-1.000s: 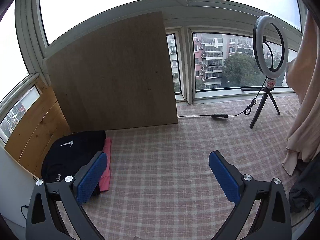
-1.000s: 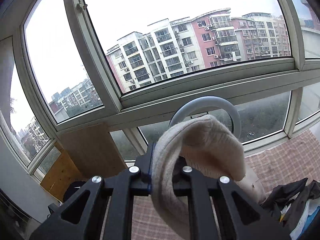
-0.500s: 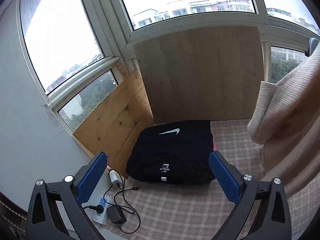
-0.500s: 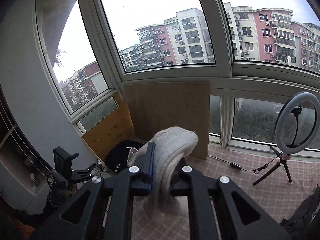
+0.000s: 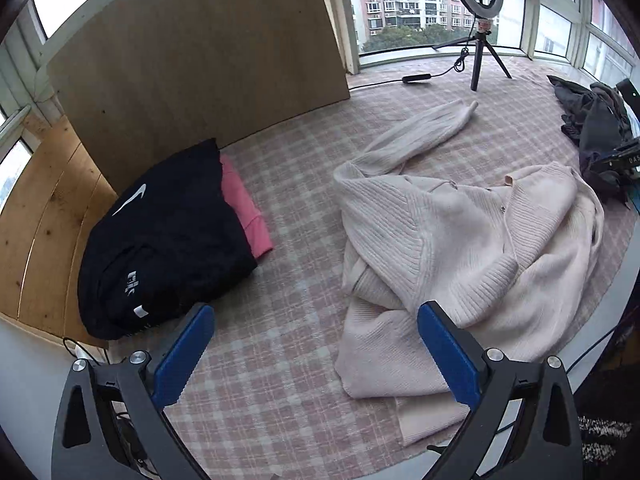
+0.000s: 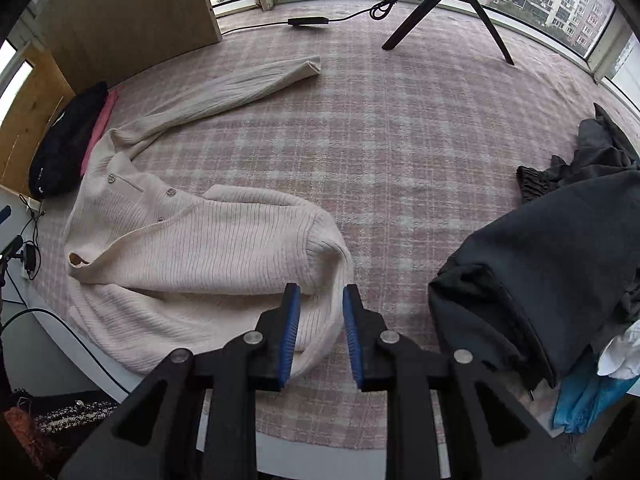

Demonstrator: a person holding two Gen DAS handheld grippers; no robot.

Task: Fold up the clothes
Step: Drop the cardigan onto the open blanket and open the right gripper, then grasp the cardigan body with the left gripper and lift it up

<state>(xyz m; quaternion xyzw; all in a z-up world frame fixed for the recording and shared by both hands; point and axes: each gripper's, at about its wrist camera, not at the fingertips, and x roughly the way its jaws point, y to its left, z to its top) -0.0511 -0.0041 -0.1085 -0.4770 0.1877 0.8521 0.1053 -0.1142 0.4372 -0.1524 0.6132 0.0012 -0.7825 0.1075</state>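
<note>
Cream knit cardigan [image 5: 472, 248] down on the pink plaid blanket [image 5: 280, 360], rumpled rather than flat: body bunched over itself near the front edge, one sleeve [image 6: 224, 88] flung out straight toward the tripod [image 6: 444, 8], the other side doubled under. Buttons showing, so front face up. Off to the left, a black folded top [image 5: 168, 248] stacked on a pink one [image 5: 244, 208] by the wooden board, looking done already; dark heap of unfolded clothes [image 6: 560, 272] on the right. Left gripper [image 5: 316, 356] spread wide, holding nothing, hovering over the blanket beside the cardigan's hem. Right gripper [image 6: 320, 320] parted only narrowly, blue pads just above the rounded shoulder/hem fold, and no cloth pinched between them as far as can be seen. Best guess on the step: laying this cardigan out, before any real fold. Next up probably calls for flattening: pinching the bunched edges at two corners, pulling the body smooth and square, freeing the tucked sleeve. Thick ribbed knit, so likely floppy and stretchy, needing a decent bite of fabric and a gentle tug, not a yank.
</note>
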